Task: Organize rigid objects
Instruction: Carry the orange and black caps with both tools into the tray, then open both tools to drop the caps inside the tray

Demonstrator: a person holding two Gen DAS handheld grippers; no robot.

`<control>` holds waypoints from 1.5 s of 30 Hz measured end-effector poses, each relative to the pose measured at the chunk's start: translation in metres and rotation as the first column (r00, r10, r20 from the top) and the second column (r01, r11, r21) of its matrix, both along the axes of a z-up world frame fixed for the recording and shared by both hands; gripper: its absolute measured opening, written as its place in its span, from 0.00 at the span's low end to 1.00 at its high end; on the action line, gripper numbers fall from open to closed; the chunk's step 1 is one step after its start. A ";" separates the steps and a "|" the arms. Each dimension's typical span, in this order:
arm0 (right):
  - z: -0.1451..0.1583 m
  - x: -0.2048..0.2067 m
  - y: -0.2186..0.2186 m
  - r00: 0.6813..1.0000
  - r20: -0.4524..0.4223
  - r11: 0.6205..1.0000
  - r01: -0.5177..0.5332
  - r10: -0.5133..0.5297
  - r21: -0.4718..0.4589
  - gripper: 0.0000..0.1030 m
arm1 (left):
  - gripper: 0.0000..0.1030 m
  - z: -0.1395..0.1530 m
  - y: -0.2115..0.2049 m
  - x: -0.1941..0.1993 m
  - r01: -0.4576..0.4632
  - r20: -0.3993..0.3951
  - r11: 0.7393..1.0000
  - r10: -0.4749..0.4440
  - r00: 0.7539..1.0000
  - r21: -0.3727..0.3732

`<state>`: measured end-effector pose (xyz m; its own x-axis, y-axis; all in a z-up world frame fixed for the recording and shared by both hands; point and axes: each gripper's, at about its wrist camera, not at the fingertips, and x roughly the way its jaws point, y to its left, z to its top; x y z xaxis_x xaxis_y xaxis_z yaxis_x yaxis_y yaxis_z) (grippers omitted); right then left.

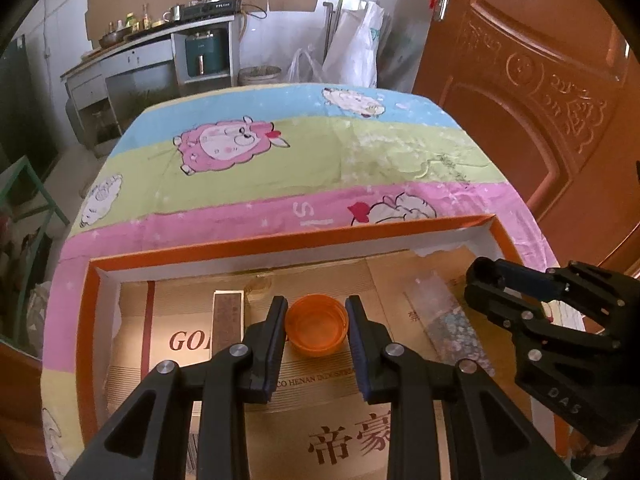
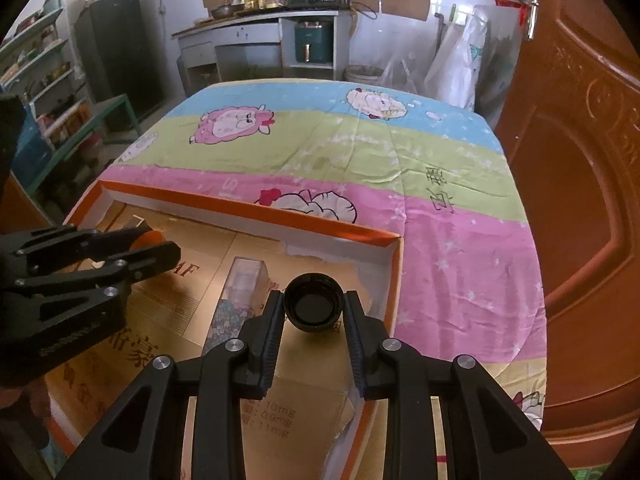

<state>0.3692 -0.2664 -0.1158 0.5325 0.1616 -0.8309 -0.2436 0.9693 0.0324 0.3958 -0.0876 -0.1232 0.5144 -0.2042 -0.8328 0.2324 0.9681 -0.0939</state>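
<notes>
My left gripper (image 1: pixel 316 320) is shut on an orange bottle cap (image 1: pixel 316 330), open side up, held just above the cardboard floor of the orange-rimmed box (image 1: pixel 280 240). My right gripper (image 2: pixel 313 308) is shut on a black bottle cap (image 2: pixel 313 306), also inside the box near its right wall. The right gripper shows at the right of the left wrist view (image 1: pixel 520 300); the left gripper shows at the left of the right wrist view (image 2: pixel 152 250). A clear tube with floral print (image 2: pixel 236 300) lies in the box between them.
The box sits on a table with a sheep-print cloth (image 1: pixel 320 148). A dark flat rectangular piece (image 1: pixel 228 320) and a small round object (image 1: pixel 258 286) lie in the box's left part. A brown door (image 2: pixel 580 200) stands at the right; kitchen counter (image 2: pixel 256 20) behind.
</notes>
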 end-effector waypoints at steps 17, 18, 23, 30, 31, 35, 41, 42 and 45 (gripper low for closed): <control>-0.007 0.005 0.003 0.999 -0.045 1.000 -0.022 0.022 0.004 0.31 | 0.29 -0.006 -0.001 0.002 0.005 -0.028 0.999 -0.006 1.000 -0.039; -0.006 0.004 0.004 0.999 -0.043 1.000 -0.022 0.022 0.004 0.33 | 0.29 -0.006 -0.001 0.001 0.005 -0.026 0.999 -0.006 1.000 -0.044; -0.005 0.002 0.005 0.999 -0.039 1.000 -0.019 0.019 0.000 0.41 | 0.37 -0.001 0.000 -0.007 0.010 -0.004 0.999 -0.010 1.000 -0.045; -0.001 -0.006 0.003 0.999 -0.039 1.000 0.002 -0.002 0.016 0.42 | 0.37 0.018 0.006 -0.019 0.007 0.042 0.998 -0.005 0.999 -0.061; 0.001 -0.009 0.002 0.999 -0.037 1.000 0.007 -0.006 0.020 0.42 | 0.37 0.021 0.008 -0.023 0.009 0.048 0.998 -0.006 0.999 -0.062; 0.010 -0.022 -0.002 1.000 -0.012 0.999 0.029 -0.029 0.028 0.42 | 0.37 0.031 0.013 -0.035 0.009 0.070 0.997 -0.004 0.998 -0.071; 0.022 -0.043 -0.006 0.998 0.006 0.998 0.056 -0.056 0.037 0.42 | 0.37 0.047 0.022 -0.067 0.025 0.128 0.996 -0.015 0.992 -0.081; 0.023 -0.047 -0.006 0.998 0.006 0.998 0.058 -0.058 0.039 0.42 | 0.37 0.048 0.024 -0.071 0.024 0.131 0.997 -0.013 0.991 -0.079; 0.026 -0.059 -0.006 0.998 0.009 0.997 0.066 -0.066 0.045 0.42 | 0.37 0.051 0.028 -0.084 0.020 0.134 0.997 -0.010 0.991 -0.077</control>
